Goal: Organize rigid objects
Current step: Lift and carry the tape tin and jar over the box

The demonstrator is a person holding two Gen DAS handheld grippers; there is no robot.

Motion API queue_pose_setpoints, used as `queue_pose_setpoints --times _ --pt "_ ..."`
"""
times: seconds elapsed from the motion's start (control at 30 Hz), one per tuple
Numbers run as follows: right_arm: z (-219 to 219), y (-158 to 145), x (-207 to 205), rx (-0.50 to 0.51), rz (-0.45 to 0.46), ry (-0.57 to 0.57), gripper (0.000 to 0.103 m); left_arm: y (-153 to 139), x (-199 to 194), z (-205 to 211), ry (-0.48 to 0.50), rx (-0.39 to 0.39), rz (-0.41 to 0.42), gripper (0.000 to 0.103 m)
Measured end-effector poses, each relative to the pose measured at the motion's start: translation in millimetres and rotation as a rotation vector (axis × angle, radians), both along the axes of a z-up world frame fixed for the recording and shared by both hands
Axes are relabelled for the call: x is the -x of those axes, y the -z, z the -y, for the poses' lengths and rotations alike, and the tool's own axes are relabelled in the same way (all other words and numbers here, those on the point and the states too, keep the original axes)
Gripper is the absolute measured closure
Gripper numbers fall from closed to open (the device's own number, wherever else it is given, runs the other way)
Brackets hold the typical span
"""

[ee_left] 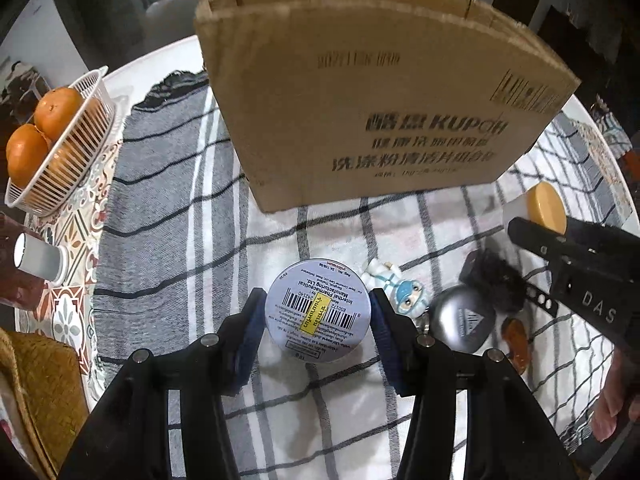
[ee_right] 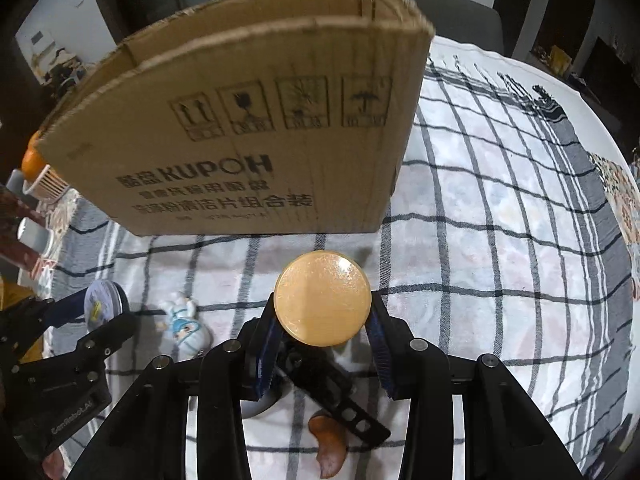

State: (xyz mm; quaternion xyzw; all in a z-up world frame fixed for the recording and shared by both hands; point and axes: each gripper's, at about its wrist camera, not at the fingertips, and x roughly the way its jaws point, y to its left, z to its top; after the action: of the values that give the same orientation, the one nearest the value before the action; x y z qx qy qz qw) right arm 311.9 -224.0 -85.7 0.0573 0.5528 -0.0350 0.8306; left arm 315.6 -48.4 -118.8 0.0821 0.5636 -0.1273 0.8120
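The cardboard box (ee_left: 360, 92) is set behind the round tin (ee_left: 319, 311), with the figurine (ee_left: 400, 290) just right of it.

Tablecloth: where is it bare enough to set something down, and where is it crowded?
Bare checked tablecloth runs right of the cardboard box to the table's edge. The grey striped stretch between the box and the orange basket is also free. It is crowded near the grippers: figurine, grey case, black fuzzy item.
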Motion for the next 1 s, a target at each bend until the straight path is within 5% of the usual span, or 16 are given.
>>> queue_pose_setpoints --times 1.0 --pt "-1 -89 20 0.012 0.215 -0.034 0.061 -103 6 13 -0.018 0.117 0.216 0.052"
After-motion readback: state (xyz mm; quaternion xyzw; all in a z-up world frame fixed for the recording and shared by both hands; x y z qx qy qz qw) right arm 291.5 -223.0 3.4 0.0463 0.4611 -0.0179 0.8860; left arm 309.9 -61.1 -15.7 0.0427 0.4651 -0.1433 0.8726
